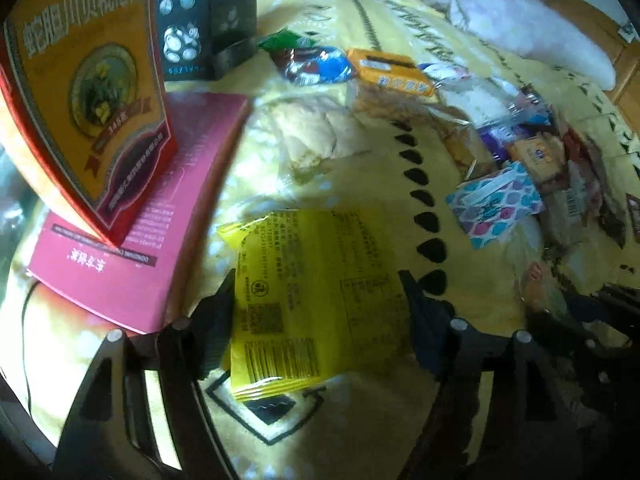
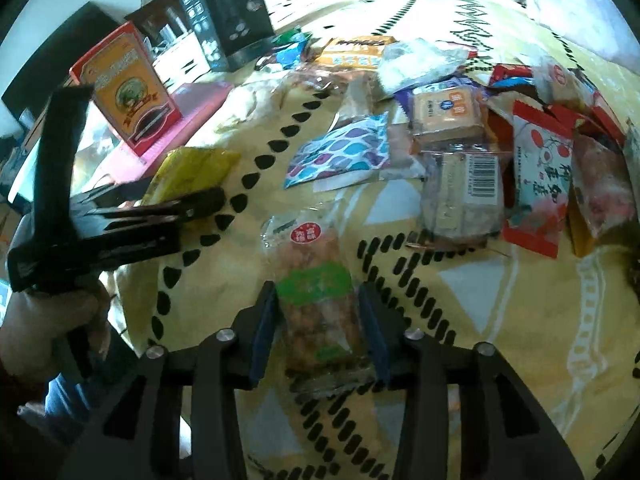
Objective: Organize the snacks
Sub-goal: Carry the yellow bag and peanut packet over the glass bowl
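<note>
Snacks: loose pile (image 2: 460, 132) of wrapped packets spread over the yellow patterned bedspread (image 2: 460, 300), mostly toward its far right side. Right gripper (image 2: 320, 320) has its fingers clamped on a clear packet with a green label (image 2: 316, 292), gripped across the narrow width near its lower end, probably so it lifts flat off the bed. Left gripper (image 1: 320, 316) straddles a yellow packet (image 1: 308, 280) lying back-side up; fingers apart, left pad at the packet edge, right one just clear, so not squeezed yet. Yellow packet sits apart from the pile, near the left edge of the bed, just beside the flat pink box (image 1: 160, 216). Looks like sorting by picking one packet per hand.

Around: an orange-red carton (image 1: 88, 92) stands upright on the pink box, a dark box (image 1: 204, 16) behind it. A blue-purple patterned sachet (image 2: 340, 152) lies between the two packets and the pile. The carton stands close to the left hand's path; nothing blocks the right.
</note>
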Tool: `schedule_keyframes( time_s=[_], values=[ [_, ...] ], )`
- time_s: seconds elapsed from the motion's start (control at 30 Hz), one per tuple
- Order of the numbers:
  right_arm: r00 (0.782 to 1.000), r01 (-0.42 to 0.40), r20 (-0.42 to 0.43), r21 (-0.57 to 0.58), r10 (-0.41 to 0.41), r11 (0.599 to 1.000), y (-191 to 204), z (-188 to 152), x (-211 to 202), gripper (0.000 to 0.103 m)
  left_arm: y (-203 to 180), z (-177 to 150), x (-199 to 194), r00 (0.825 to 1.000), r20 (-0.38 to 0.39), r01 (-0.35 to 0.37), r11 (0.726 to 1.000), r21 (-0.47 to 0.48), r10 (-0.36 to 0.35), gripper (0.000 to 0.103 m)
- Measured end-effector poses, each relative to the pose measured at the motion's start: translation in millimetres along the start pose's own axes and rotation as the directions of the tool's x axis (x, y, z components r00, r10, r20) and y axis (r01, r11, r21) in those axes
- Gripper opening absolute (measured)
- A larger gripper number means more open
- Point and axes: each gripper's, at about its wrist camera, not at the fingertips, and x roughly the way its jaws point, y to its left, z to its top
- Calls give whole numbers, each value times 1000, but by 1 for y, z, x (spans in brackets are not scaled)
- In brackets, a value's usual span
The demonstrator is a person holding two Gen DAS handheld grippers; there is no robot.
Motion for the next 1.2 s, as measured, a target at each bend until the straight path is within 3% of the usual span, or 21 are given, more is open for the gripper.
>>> schedule_keyframes(
  time_s=[0.13, 0.23, 0.47, 0.67, 0.83, 0.97, 1.07, 1.2],
  values=[
    [999, 0, 54, 36, -2, 999, 1, 0, -14, 38, -12, 4, -36, 995, 96, 24, 998, 58, -29, 74],
    [994, -2, 112, 48, -4, 999, 7, 6, -37, 38, -22, 17, -76, 980, 187, 42, 993, 107, -62, 74],
    [958, 3, 285, 58, -20, 998, 23, 51, -109, 38, -5, 49, -166, 918, 392, 13, 994, 110, -55, 74],
    [915, -25, 403, -22, 32, 999, 71, 120, -154, 38, 54, 68, -214, 866, 498, -52, 999, 2, 45, 74],
    [889, -96, 436, -117, 138, 988, 133, 168, -166, 38, 119, 73, -242, 829, 529, -131, 983, -128, 179, 74],
    [884, -158, 402, -226, 240, 961, 207, 202, -153, 38, 179, 73, -248, 815, 504, -181, 951, -250, 287, 74],
    [888, -196, 358, -277, 290, 941, 249, 217, -136, 38, 218, 67, -247, 810, 466, -210, 918, -336, 356, 74],
    [894, -253, 282, -327, 349, 911, 306, 229, -104, 38, 252, 55, -238, 818, 407, -233, 882, -410, 405, 74]
  ],
)
